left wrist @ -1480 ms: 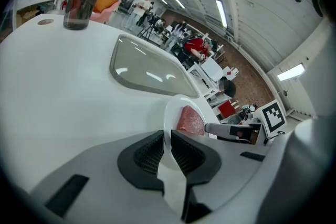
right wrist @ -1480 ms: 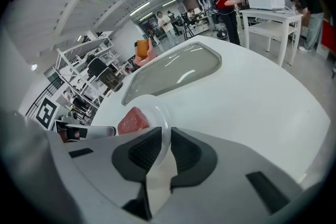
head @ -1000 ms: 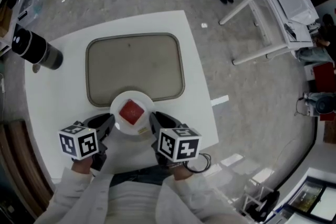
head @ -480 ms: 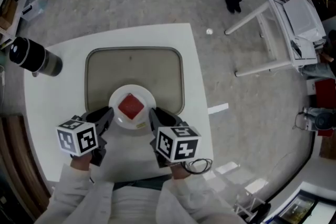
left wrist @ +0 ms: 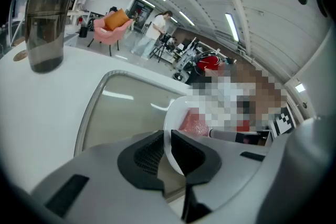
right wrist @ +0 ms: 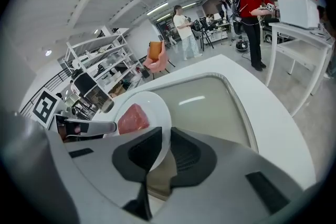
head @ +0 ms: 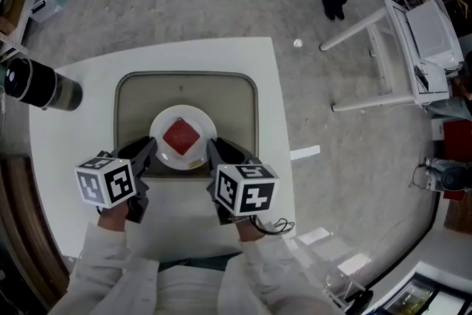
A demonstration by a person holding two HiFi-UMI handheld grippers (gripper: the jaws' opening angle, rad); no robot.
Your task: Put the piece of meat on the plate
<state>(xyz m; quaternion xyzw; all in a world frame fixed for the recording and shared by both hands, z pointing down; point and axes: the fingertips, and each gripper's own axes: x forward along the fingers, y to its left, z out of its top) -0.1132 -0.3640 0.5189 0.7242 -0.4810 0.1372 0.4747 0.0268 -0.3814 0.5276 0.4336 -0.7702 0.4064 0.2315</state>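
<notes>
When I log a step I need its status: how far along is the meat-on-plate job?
Done: the piece of meat lies on the white plate. In hand: the left gripper and right gripper each clamp the plate's rim from opposite sides, holding it over the near end of the tray. Left: probably only setting the plate down and opening both jaws; whether it already rests on the tray is unclear.

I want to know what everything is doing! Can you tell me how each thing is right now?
left tool: shut on the rim of the plate.
right tool: shut on the plate's rim, opposite side.
plate: held by both tools over the tray.
meat: lying on the plate.
tray: flat on the table.
cup: standing upright on the table, beside the tray.
</notes>
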